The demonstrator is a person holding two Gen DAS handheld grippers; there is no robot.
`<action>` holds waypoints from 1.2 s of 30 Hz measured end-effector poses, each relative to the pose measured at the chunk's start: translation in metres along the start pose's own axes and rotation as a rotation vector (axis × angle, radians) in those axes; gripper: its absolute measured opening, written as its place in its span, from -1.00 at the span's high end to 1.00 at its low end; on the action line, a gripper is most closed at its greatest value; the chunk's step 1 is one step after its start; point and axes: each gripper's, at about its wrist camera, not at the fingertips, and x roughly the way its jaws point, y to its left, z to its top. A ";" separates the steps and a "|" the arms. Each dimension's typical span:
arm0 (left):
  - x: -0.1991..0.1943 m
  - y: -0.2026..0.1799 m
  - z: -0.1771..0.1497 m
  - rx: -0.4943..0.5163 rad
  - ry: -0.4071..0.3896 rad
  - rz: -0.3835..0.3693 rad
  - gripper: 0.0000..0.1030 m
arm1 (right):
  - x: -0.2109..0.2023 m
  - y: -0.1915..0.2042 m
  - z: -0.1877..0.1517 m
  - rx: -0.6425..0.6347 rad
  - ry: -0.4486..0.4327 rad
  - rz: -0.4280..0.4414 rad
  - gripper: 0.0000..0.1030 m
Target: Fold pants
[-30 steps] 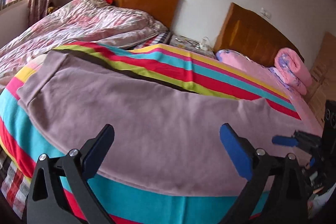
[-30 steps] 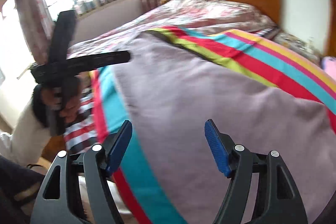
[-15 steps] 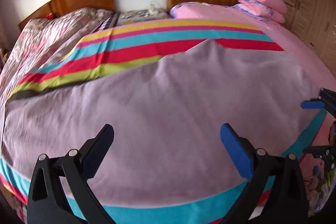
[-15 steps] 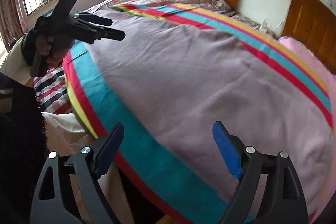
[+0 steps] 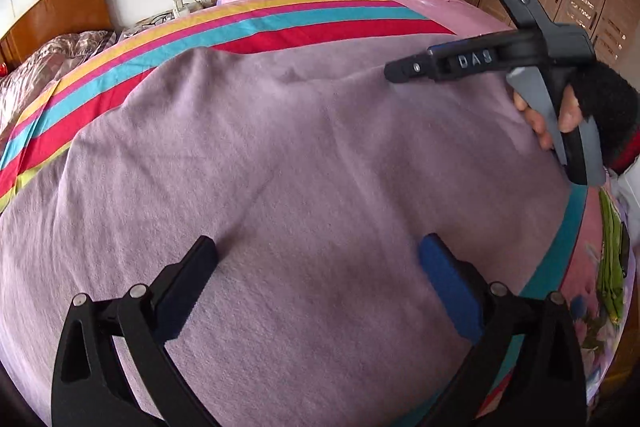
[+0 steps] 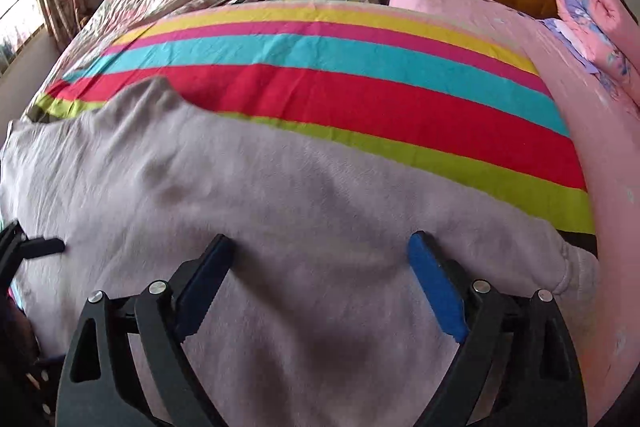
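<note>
Both the left gripper [image 5: 316, 259] and right gripper [image 6: 320, 259] are held wide apart, empty, above the pants [image 5: 300, 167] (mauve fleece); only the top layer might be pinched, so the fold could skew.

The pants [image 5: 320, 155] are a soft, fleecy garment in a muted mauve-grey, spread out flat and unfolded on a bed over a sheet striped in red, teal, pink, yellow and lime. They lie lengthwise across the near part of the bed, running left to right, and fill most of the lower half of both views. In the right wrist view the pants [image 6: 280, 211] end at the far right in a gathered, puckered cuff near the pink bedding, while at the far left a rounded corner of cloth rises against the red stripe. Shallow creases cross the fabric, and one diagonal fold line runs through its middle.
</note>
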 end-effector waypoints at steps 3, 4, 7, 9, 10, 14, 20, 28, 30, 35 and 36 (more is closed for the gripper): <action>0.000 0.001 -0.004 0.002 -0.016 0.005 -0.97 | 0.000 0.009 0.009 0.008 -0.015 0.006 -0.69; 0.000 0.002 -0.005 0.002 -0.021 0.005 -0.97 | 0.002 0.016 0.011 -0.019 -0.009 0.012 -0.70; -0.001 0.004 -0.007 0.003 -0.021 0.005 -0.97 | 0.018 0.031 0.013 -0.105 0.035 -0.033 -0.73; -0.002 0.003 -0.007 0.002 -0.021 0.005 -0.97 | 0.024 0.022 0.018 -0.077 0.034 -0.028 -0.75; -0.001 0.003 -0.007 0.002 -0.023 0.005 -0.97 | 0.024 0.016 0.023 -0.048 0.026 -0.048 -0.75; -0.004 0.000 -0.012 0.001 -0.028 0.006 -0.97 | 0.021 -0.007 0.031 0.098 0.007 -0.118 -0.75; -0.007 -0.004 -0.014 0.002 -0.032 0.009 -0.97 | 0.032 -0.004 0.030 0.039 0.019 -0.056 -0.80; -0.030 0.004 -0.003 -0.082 0.058 -0.119 -0.88 | -0.022 -0.021 0.013 0.217 -0.087 -0.048 -0.78; -0.052 0.012 0.018 -0.081 -0.001 -0.138 -0.90 | -0.047 -0.007 -0.010 0.142 -0.104 -0.021 -0.78; -0.025 0.017 0.086 -0.023 -0.010 -0.044 -0.92 | -0.074 0.023 -0.066 0.026 -0.080 0.023 -0.79; -0.009 0.014 0.097 -0.022 0.001 -0.055 -0.91 | -0.079 0.027 -0.074 0.016 -0.084 0.034 -0.79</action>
